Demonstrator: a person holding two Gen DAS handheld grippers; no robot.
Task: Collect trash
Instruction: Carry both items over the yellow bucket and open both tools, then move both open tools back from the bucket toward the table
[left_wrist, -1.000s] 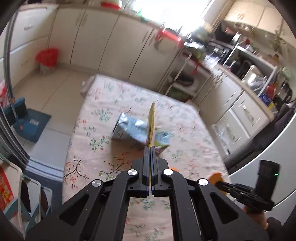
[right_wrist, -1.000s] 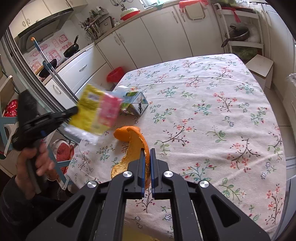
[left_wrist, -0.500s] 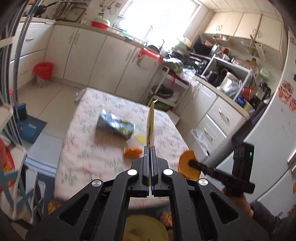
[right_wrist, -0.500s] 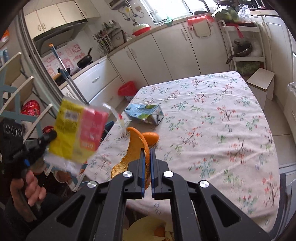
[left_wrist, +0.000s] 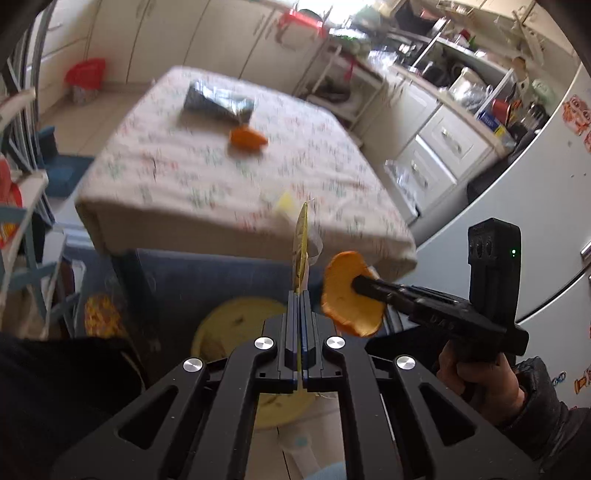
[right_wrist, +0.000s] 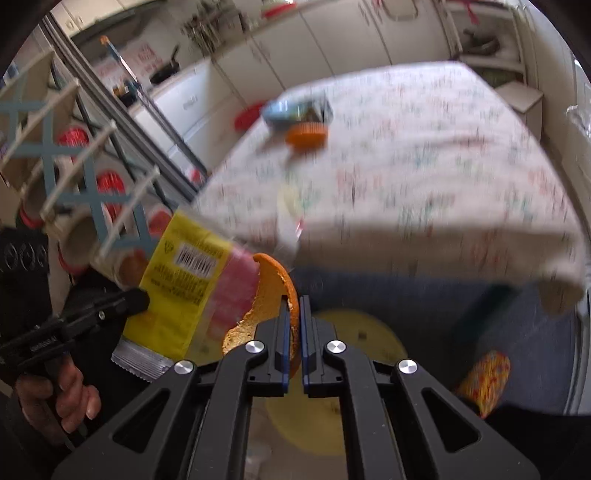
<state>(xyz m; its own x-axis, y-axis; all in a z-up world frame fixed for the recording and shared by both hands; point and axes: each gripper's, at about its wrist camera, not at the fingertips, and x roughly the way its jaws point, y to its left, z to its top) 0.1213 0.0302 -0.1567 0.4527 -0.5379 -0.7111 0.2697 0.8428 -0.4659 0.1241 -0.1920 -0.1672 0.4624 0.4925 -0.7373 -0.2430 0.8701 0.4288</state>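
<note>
The left claw (left_wrist: 300, 295) pinches a yellow wrapper (left_wrist: 301, 243) edge-on; the right claw (right_wrist: 291, 306) pinches an orange peel (right_wrist: 273, 295). Both hang off the tabletop (left_wrist: 207, 184), above a yellow bin (left_wrist: 236, 325) on the floor. A crushed carton (left_wrist: 219, 99) and another peel piece (left_wrist: 246, 138) lie on the tabletop, well apart from both claws.

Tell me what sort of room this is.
A home kitchen, most likely: white cabinets along the wall, a cluttered counter, and a table under a floral cloth.
</note>
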